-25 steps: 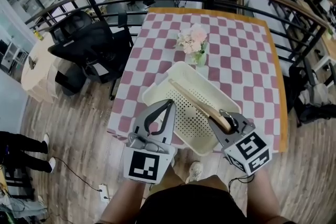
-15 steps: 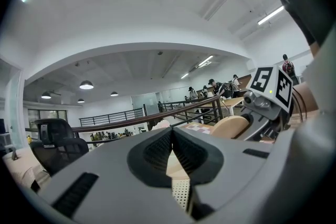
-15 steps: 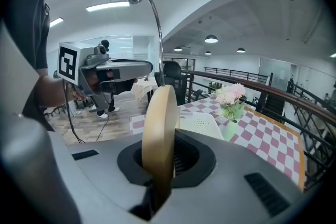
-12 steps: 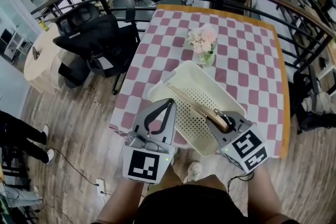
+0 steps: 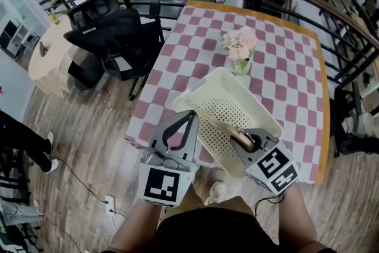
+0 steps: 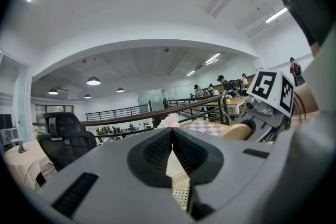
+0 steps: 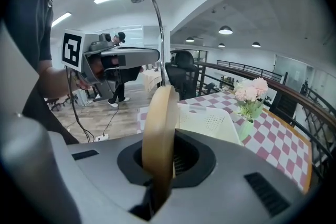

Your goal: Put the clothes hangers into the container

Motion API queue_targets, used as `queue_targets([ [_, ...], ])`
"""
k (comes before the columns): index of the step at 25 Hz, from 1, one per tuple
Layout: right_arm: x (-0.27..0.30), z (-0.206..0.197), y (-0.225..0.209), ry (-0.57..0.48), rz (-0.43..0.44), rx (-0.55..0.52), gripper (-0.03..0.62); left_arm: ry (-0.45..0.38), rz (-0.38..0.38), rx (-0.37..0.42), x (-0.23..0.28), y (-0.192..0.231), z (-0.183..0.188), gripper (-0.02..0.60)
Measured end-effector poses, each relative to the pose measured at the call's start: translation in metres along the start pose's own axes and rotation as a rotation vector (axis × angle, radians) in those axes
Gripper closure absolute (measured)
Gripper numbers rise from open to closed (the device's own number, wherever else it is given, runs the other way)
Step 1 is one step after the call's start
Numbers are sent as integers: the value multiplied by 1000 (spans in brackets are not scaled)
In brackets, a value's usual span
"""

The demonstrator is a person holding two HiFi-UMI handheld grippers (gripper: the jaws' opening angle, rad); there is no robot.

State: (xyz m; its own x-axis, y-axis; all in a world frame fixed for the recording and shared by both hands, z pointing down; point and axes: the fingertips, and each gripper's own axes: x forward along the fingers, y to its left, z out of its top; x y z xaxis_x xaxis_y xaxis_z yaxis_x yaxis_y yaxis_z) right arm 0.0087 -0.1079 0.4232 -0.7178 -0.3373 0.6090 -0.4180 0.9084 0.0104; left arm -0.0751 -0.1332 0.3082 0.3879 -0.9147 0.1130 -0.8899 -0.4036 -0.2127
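Right now your right gripper [image 5: 246, 140] has its jaws clamped on the wooden hanger [image 5: 237, 135] near its metal hook, and the hanger's arm slants down into the cream perforated basket [image 5: 253, 99]. Your left gripper [image 5: 192, 115] has its jaws pressed tip to tip with nothing between them, at the basket's near left edge. The basket sits on the pink checked table [image 5: 284, 68], with a vase of pink flowers [image 5: 241, 47] just beyond its far corner.
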Motion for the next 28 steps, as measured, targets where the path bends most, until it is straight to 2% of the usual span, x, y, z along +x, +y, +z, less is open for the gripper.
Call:
queue_targets([
  [12,33,5,7,58,50,-39,560,31,5,-19,1,22,-19,572],
  [28,69,-15,2,210,42,-115,560,69,12,-55,9,41,-44,572],
])
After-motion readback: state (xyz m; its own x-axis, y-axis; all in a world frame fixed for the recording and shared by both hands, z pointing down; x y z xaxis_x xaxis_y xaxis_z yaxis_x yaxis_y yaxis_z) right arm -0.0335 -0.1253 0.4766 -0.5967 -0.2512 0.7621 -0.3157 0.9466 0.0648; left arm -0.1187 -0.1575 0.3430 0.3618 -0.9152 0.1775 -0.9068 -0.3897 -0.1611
